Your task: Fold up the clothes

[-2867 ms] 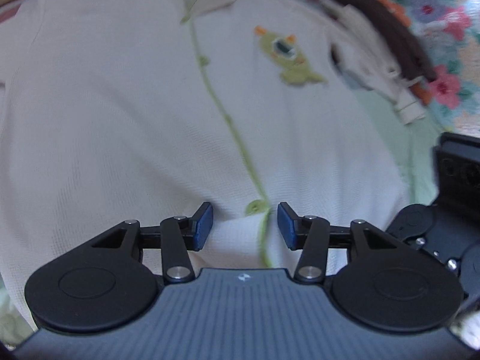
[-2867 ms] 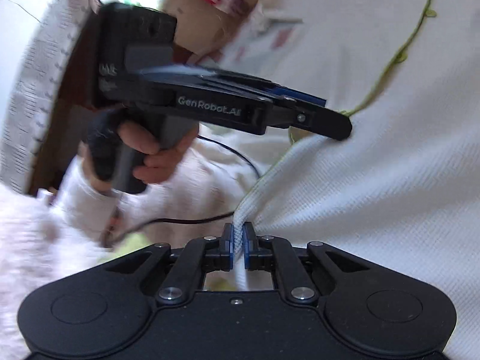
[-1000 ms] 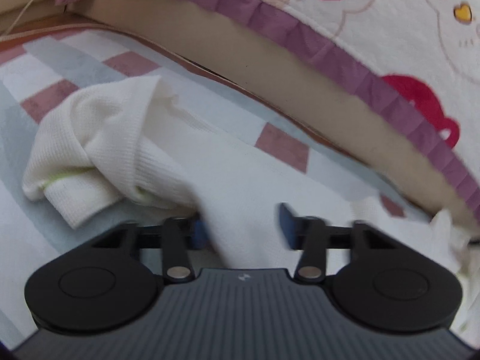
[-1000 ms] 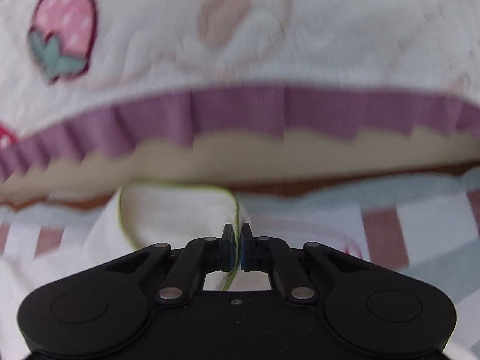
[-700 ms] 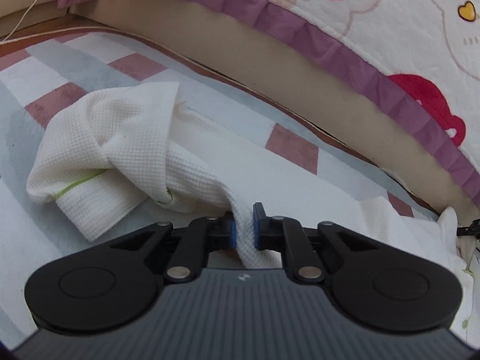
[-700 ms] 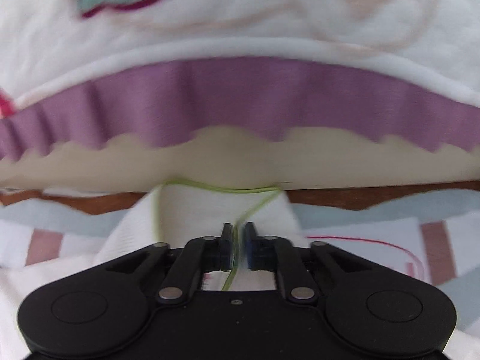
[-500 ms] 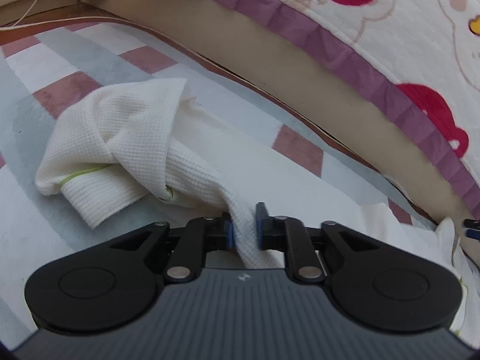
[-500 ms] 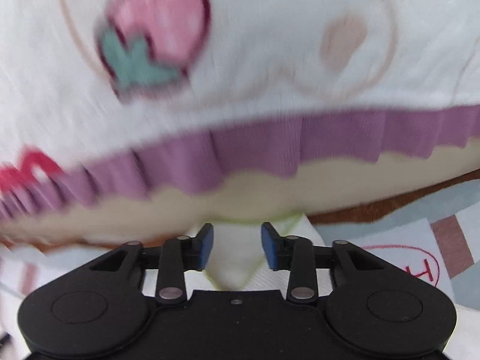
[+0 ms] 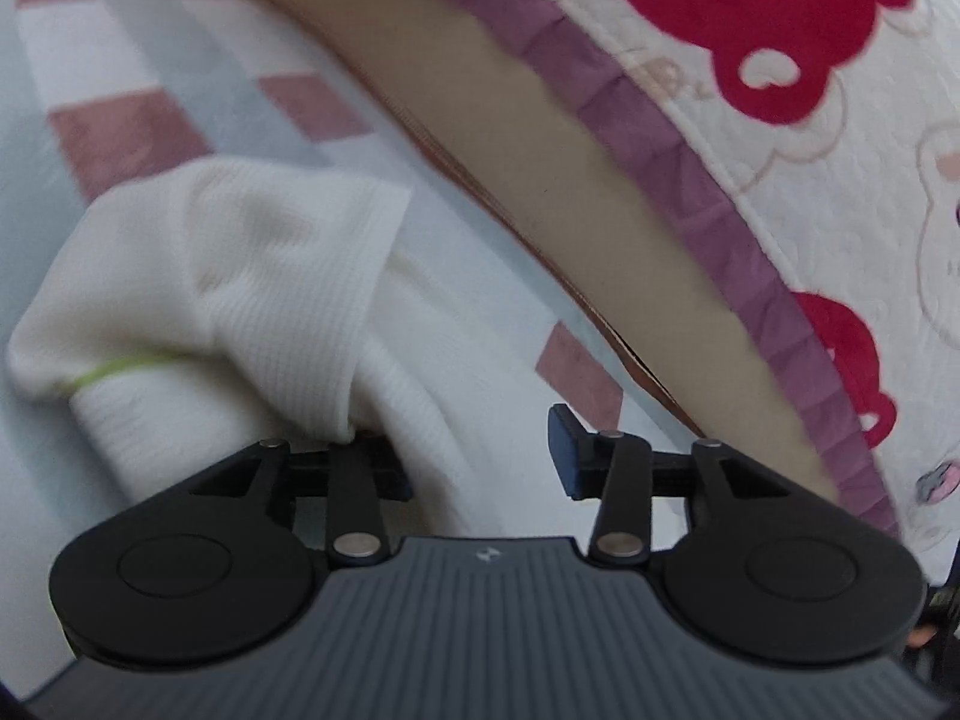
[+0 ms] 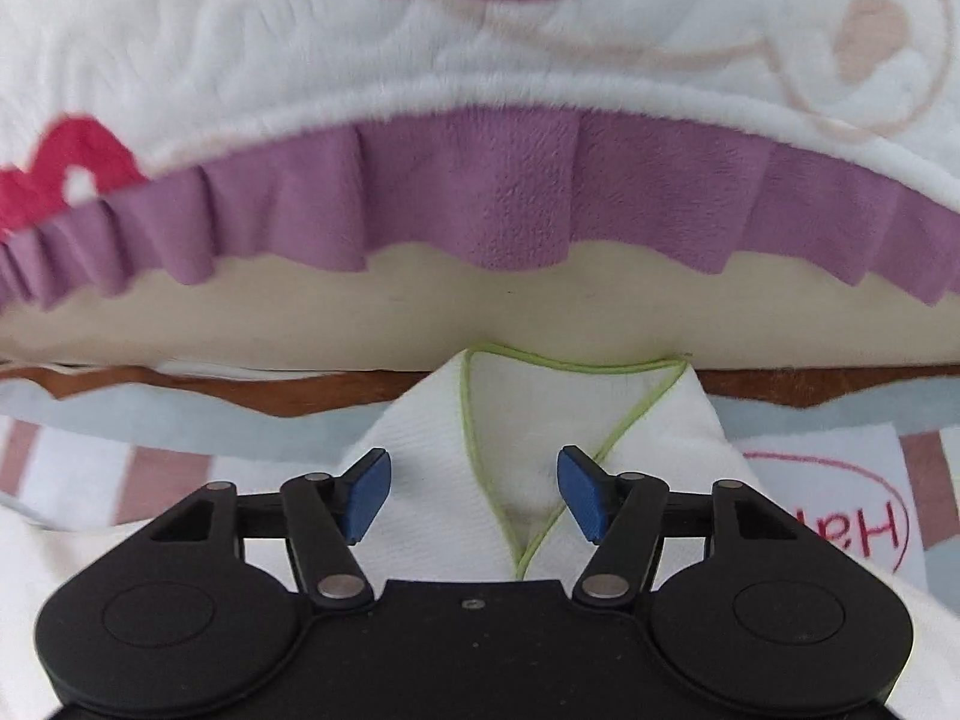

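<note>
1. Garment (image 9: 288, 300): a white waffle-knit piece with lime-green piping, lying on a checked mat (image 9: 120, 78) of grey, white and dusty-pink squares.
2. Its neckline (image 10: 570, 402) points toward a bed base (image 10: 420, 306) and seems to touch it, though the contact line is hard to make out.
3. A bunched sleeve (image 9: 150, 372) lies to the left in the left wrist view, folded over itself, with a green stripe near the cuff.
4. Left gripper (image 9: 480, 462): jaws spread wide, holding nothing; cloth lies between them and drapes over the left finger, hiding its pad.
5. Right gripper (image 10: 474, 498): jaws also wide apart and empty, straddling the green-edged V of the neckline without pinching it.
6. A plush white blanket (image 10: 300, 30) with a purple ruffle (image 10: 522, 192) hangs over the bed base above the garment; red bear prints (image 9: 756, 18) show on it.
7. The mat beside the right gripper bears a red oval mark (image 10: 840, 516) with lettering.
</note>
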`<state>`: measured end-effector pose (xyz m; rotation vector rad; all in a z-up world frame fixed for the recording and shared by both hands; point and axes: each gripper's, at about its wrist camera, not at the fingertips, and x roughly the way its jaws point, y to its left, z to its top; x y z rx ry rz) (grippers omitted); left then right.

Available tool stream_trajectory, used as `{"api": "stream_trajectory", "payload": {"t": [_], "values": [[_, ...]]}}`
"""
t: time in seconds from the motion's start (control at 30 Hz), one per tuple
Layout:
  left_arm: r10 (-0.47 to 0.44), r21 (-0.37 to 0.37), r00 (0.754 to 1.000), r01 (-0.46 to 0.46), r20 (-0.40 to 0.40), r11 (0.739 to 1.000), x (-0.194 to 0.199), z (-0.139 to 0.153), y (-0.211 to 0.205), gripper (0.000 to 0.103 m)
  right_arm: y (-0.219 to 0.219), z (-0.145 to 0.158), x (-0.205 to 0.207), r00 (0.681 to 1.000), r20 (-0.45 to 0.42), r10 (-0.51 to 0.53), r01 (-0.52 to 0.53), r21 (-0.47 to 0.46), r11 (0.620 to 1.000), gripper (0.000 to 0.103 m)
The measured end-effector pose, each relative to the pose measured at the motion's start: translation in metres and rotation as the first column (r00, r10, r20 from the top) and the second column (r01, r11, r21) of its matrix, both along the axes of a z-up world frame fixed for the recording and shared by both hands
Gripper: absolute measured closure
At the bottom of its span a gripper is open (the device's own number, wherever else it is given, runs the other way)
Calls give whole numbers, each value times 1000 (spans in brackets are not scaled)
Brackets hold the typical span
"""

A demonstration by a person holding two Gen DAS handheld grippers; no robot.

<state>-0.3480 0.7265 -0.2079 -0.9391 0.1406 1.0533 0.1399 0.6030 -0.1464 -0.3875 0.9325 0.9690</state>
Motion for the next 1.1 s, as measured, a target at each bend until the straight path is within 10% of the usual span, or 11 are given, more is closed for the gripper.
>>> {"api": "stream_trajectory", "payload": {"t": [0.03, 0.1, 0.13, 0.63, 0.73, 0.9, 1.1], "values": [[-4, 20, 1000, 4, -25, 1000, 3, 1, 0, 64, 1, -2, -1, 1000, 2, 9, -9, 16, 1000, 38], [-14, 41, 996, 18, -93, 999, 9, 3, -1, 84, 1, -4, -4, 998, -9, 65, -64, 51, 997, 98], [-18, 50, 992, 25, -126, 998, 11, 5, -1, 100, 1, -2, -8, 996, 5, 92, -92, 54, 994, 99], [208, 308, 910, -95, -358, 947, -14, 78, -40, 100, 3, 71, -45, 945, 260, 198, -249, 179, 952, 100], [192, 244, 912, -106, -363, 964, -22, 69, -28, 99, 9, 65, -47, 955, 208, 212, -248, 163, 955, 99], [117, -26, 936, -133, -331, 991, -36, 36, -3, 95, -31, 65, -16, 987, 123, 99, -114, 124, 986, 67], [12, -21, 986, -15, -165, 1000, -23, 74, -4, 72, -155, 86, 72, 986, 117, -119, 112, 64, 992, 65]]}}
